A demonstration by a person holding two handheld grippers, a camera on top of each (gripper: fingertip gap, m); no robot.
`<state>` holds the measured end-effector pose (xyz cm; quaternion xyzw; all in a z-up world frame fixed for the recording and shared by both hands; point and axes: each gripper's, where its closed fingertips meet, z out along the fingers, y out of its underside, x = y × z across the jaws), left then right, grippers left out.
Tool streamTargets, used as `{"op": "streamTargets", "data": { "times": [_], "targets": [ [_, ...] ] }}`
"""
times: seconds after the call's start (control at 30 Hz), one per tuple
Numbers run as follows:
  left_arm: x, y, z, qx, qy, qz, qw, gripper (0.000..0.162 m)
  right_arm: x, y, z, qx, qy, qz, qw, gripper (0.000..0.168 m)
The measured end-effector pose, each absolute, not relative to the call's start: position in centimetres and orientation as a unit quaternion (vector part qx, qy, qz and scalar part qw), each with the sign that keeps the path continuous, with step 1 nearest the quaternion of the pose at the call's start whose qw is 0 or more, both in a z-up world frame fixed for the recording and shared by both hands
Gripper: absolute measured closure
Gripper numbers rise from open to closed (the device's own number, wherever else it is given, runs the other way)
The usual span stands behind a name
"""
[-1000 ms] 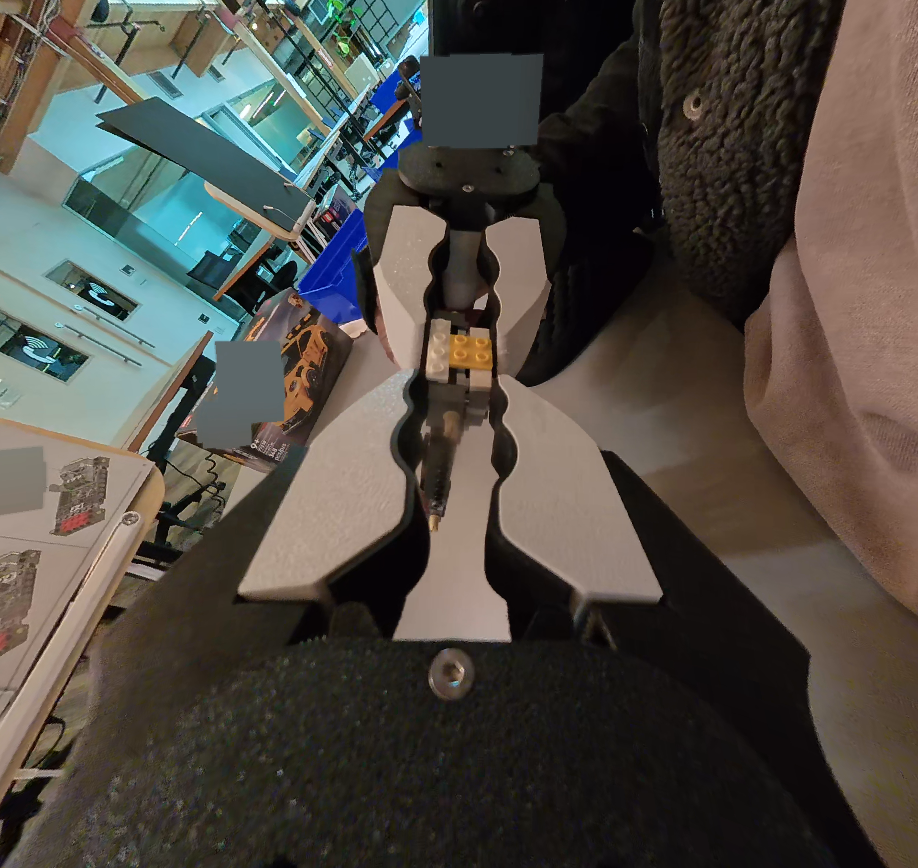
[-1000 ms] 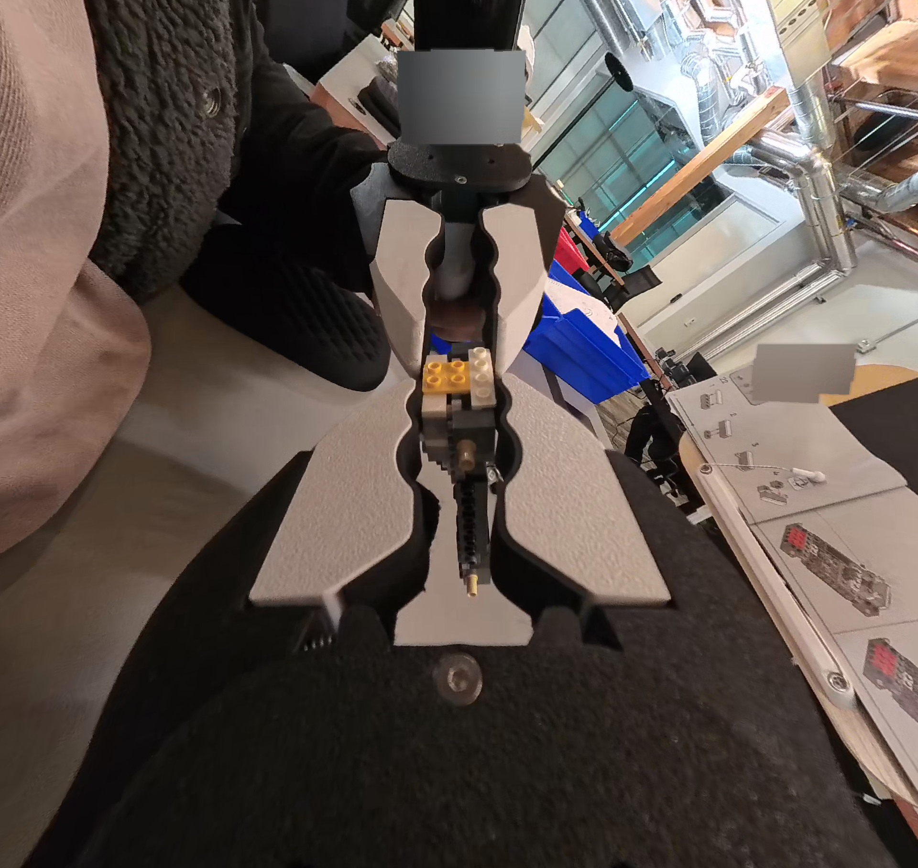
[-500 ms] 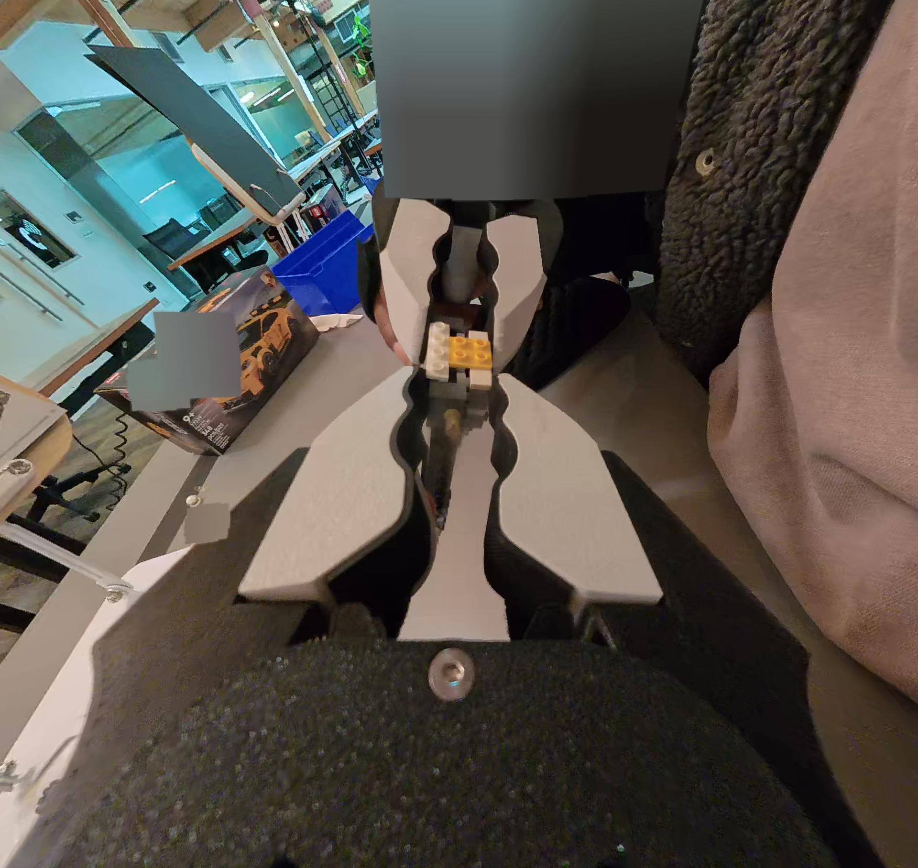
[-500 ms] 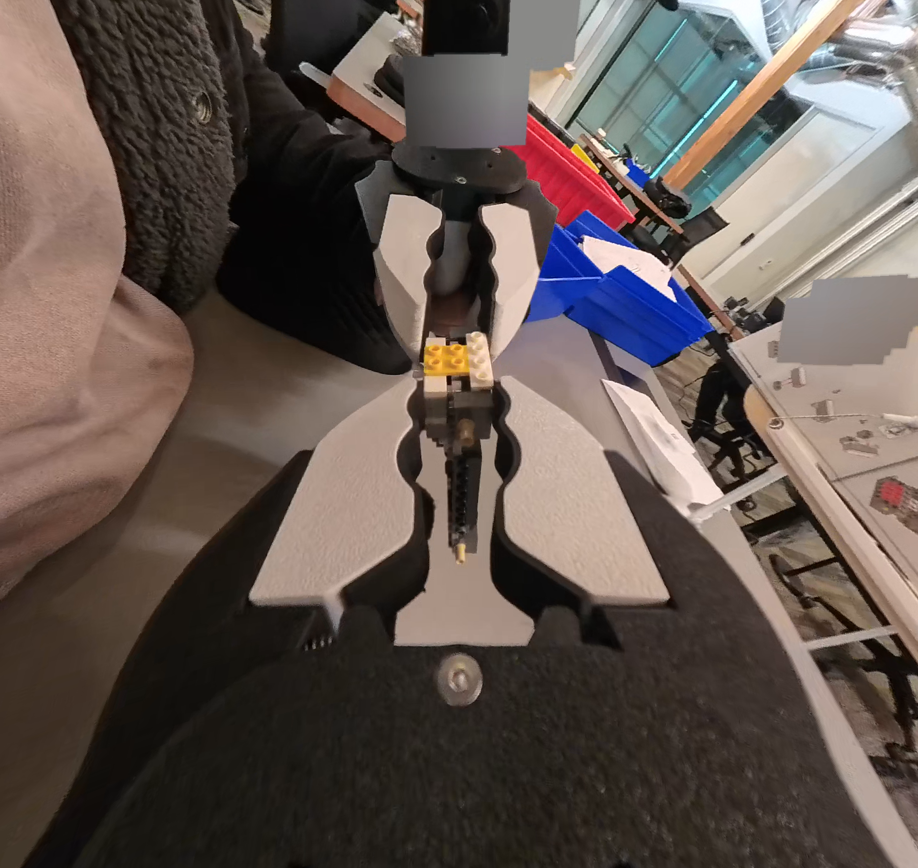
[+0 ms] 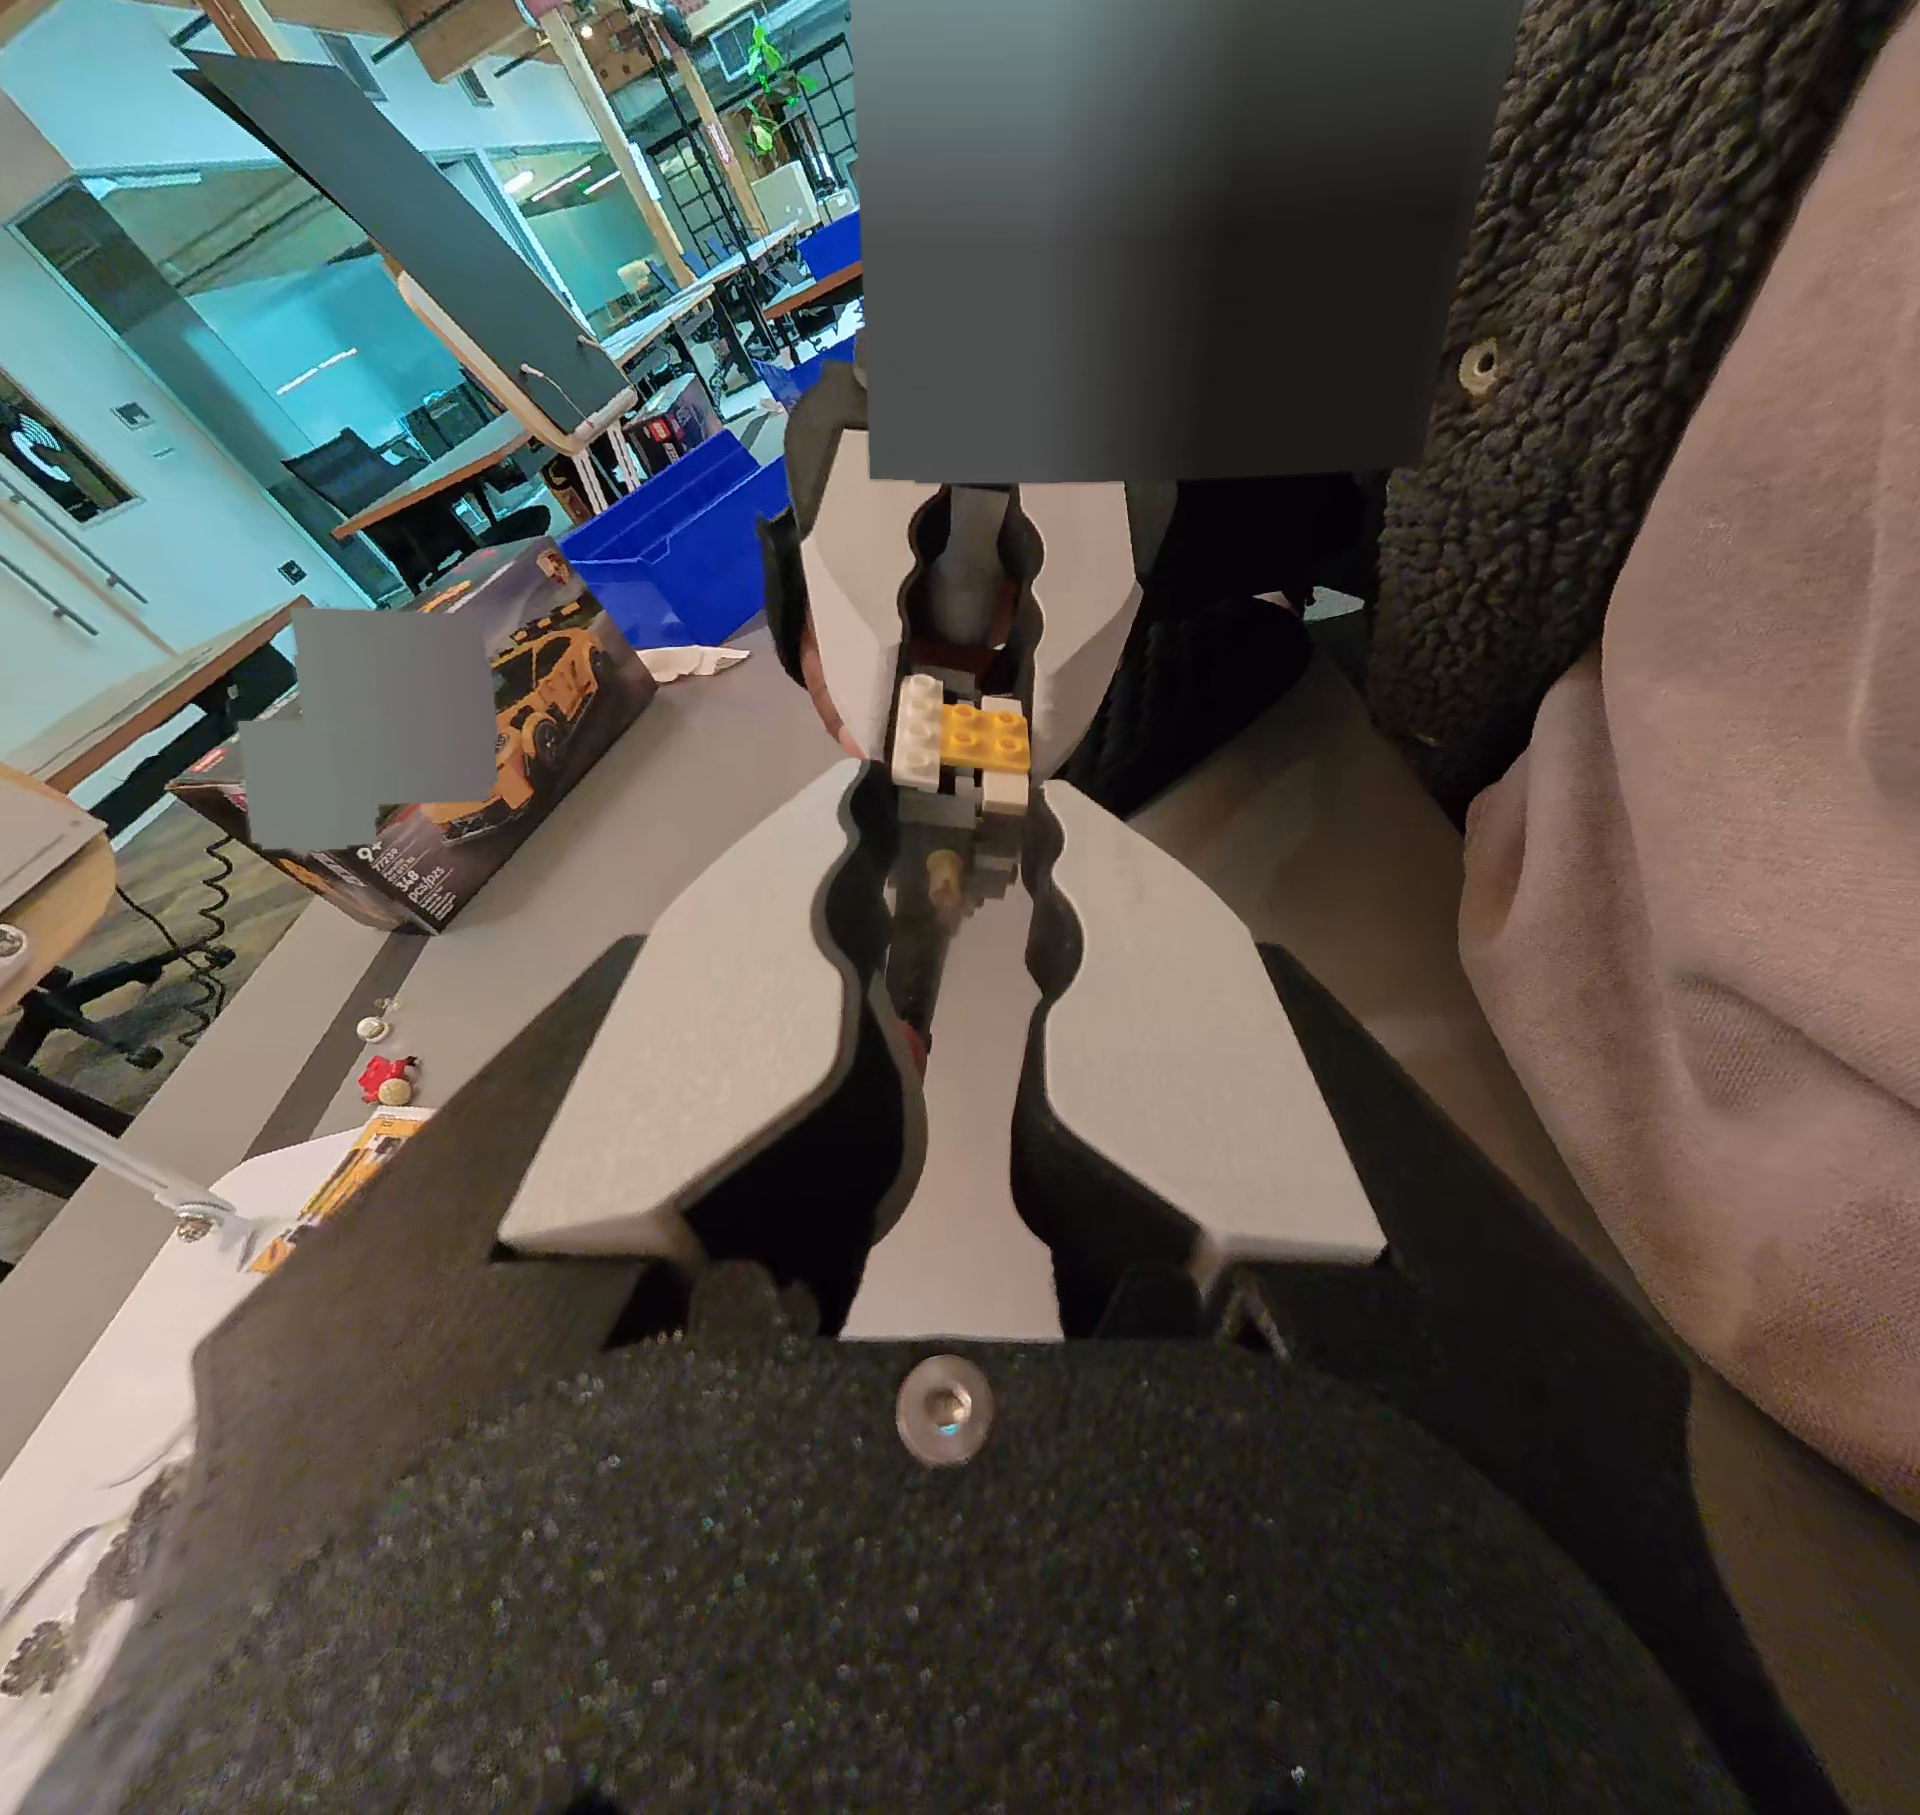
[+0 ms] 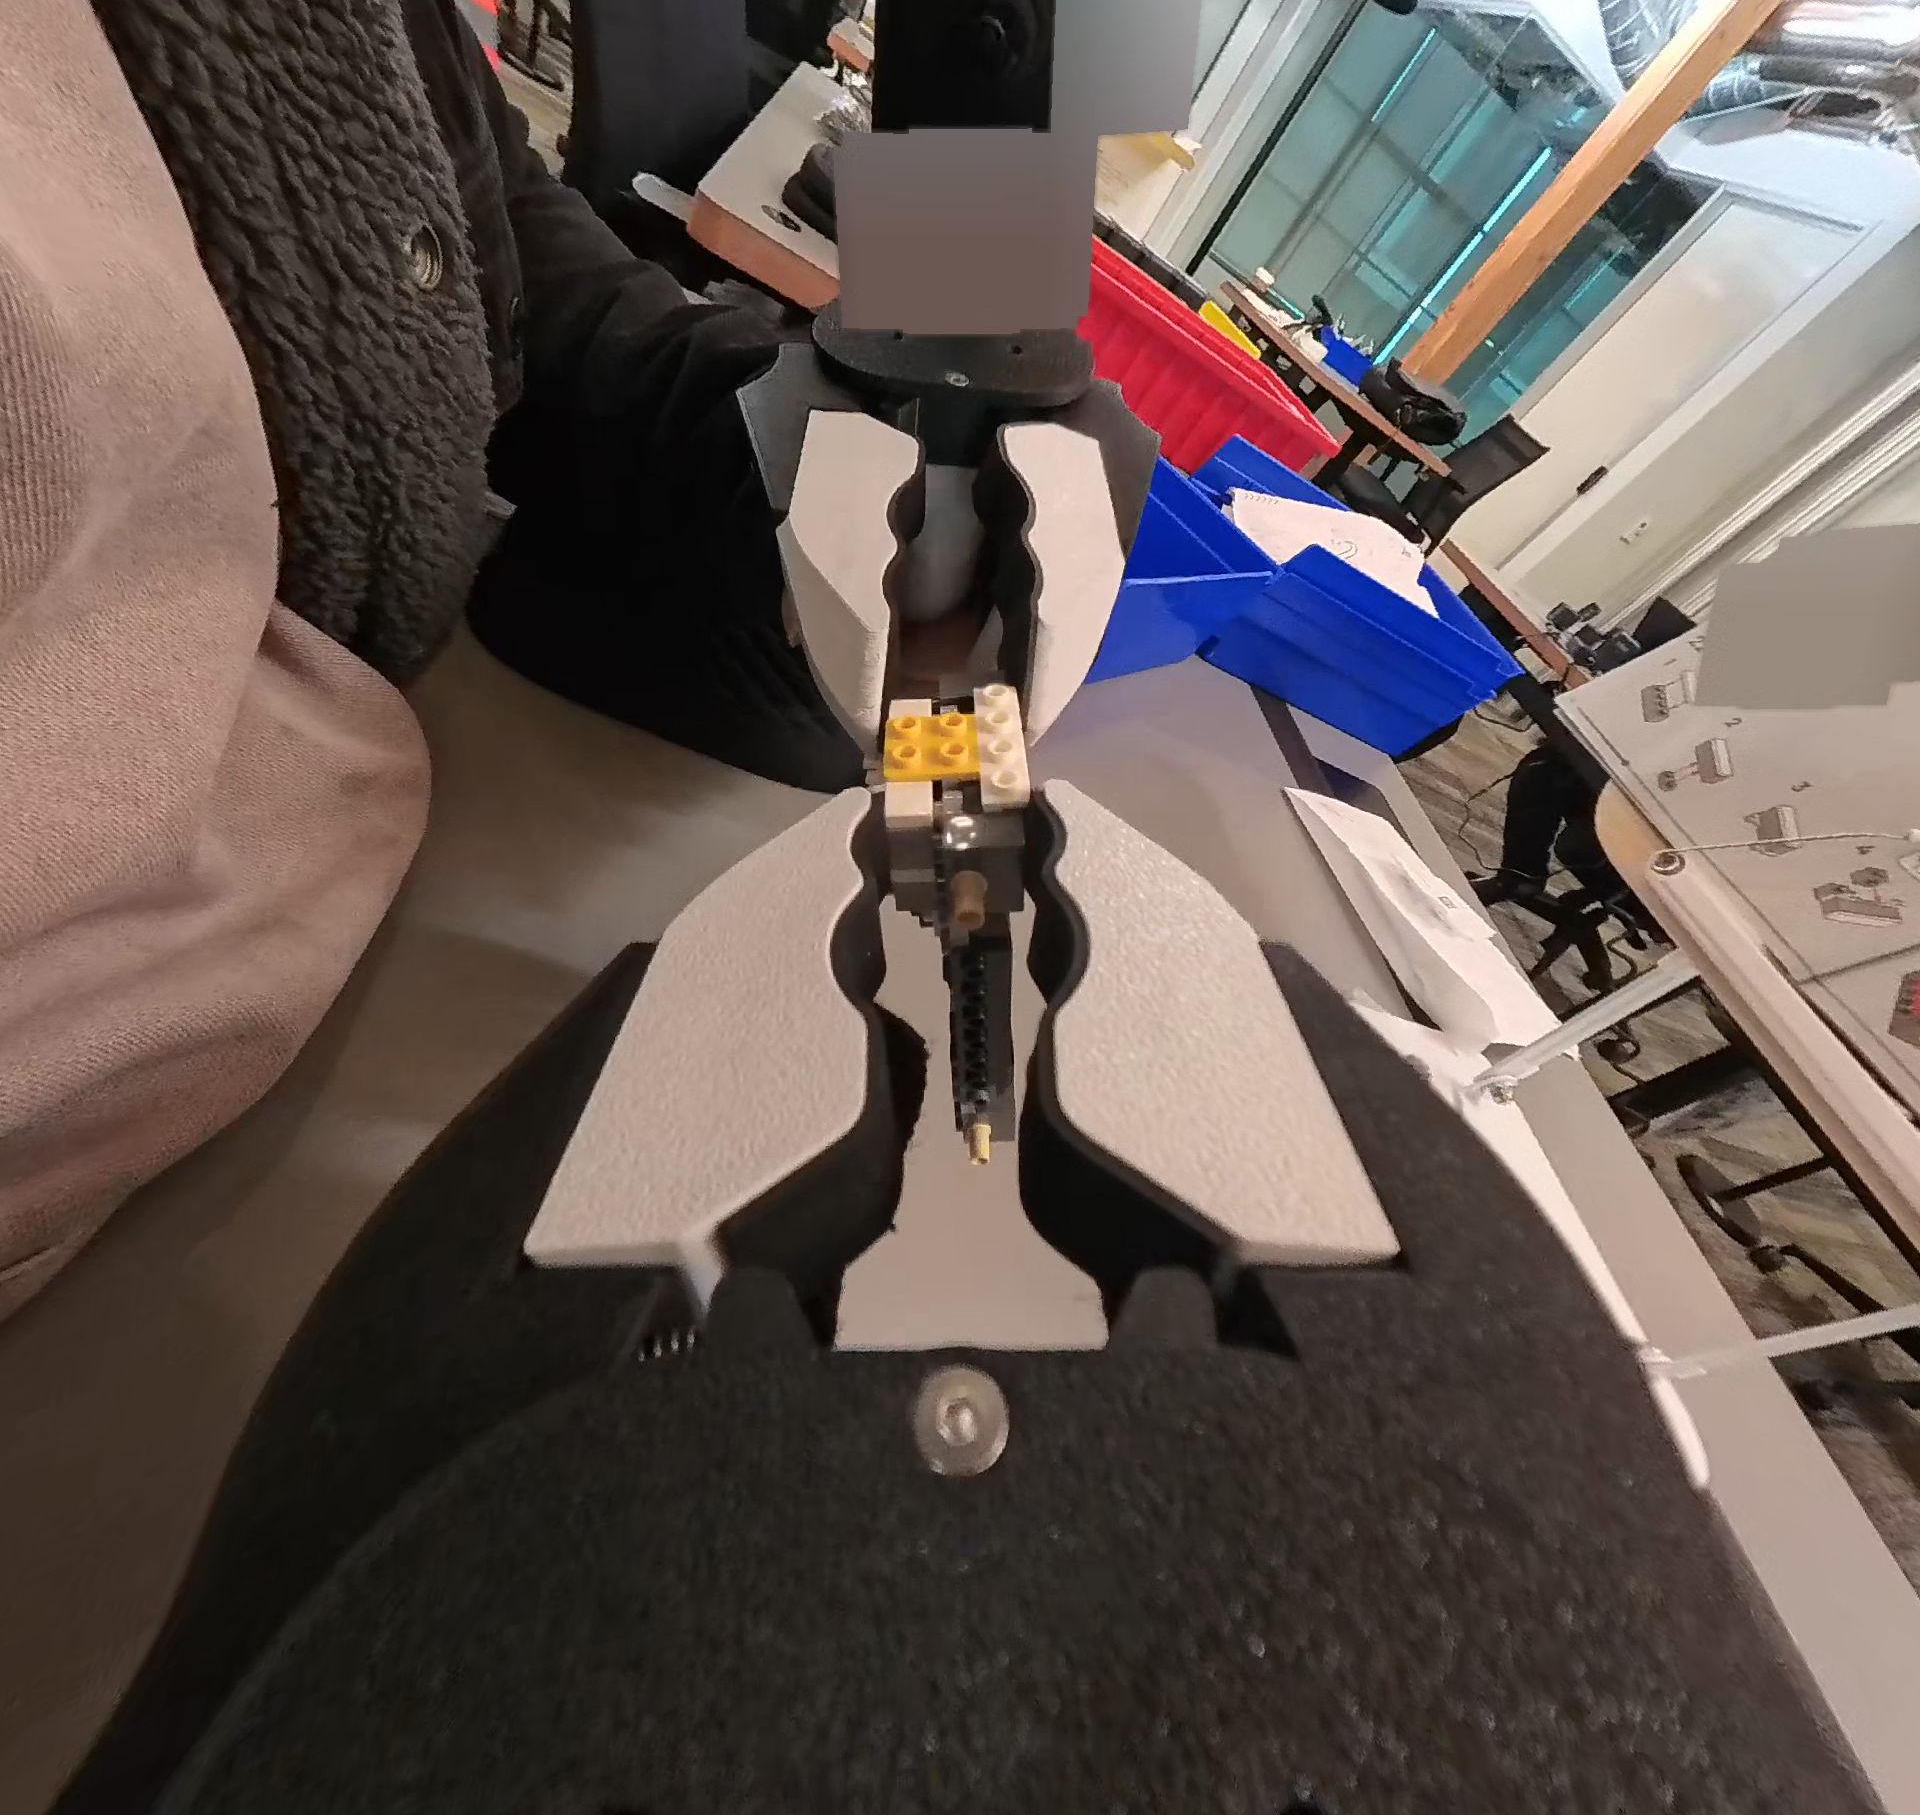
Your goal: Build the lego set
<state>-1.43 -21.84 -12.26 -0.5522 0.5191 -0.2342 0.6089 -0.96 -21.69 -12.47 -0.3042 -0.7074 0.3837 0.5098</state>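
A small lego assembly (image 5: 985,735) has a yellow plate and white plates on top of dark grey parts. A black beam (image 6: 977,1038) with a tan pin sticks out of it. It is held in the air between my two grippers, which face each other tip to tip. My left gripper (image 5: 951,804) is shut on the grey end. My right gripper (image 6: 956,801) is shut on the assembly (image 6: 932,747) from the opposite side. Each gripper also shows facing the other's camera, the right one in the left wrist view (image 5: 966,612) and the left one in the right wrist view (image 6: 956,560).
A person's torso in a pink top and dark fleece (image 5: 1714,830) is close beside the grippers. On the grey table (image 5: 675,778) stand a lego box with a yellow car (image 5: 520,726) and blue bins (image 6: 1351,622). Small loose pieces (image 5: 387,1074) lie near a booklet. Instruction pages (image 6: 1766,830) stand on the right. The tips of both grippers are at nearly the same place.
Both grippers have swung together with the assembly, so more of the table and less of the ceiling shows behind. The grip on the assembly has not changed.
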Motion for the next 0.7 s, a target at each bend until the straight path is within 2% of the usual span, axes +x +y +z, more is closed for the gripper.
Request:
{"op": "streamTargets", "data": {
  "times": [0.2,0.7],
  "targets": [
    [-1.4,-21.58,-12.17,-0.553,0.49,-0.279,0.613,0.138,-0.99,-21.37,-12.55,-0.322,-0.698,0.417,0.485,0.144],
    [-1.21,-22.1,-12.5,-0.548,0.512,-0.277,0.601,0.138,-0.78,-21.82,-12.78,-0.301,-0.703,0.418,0.49,0.144]
  ]
}}
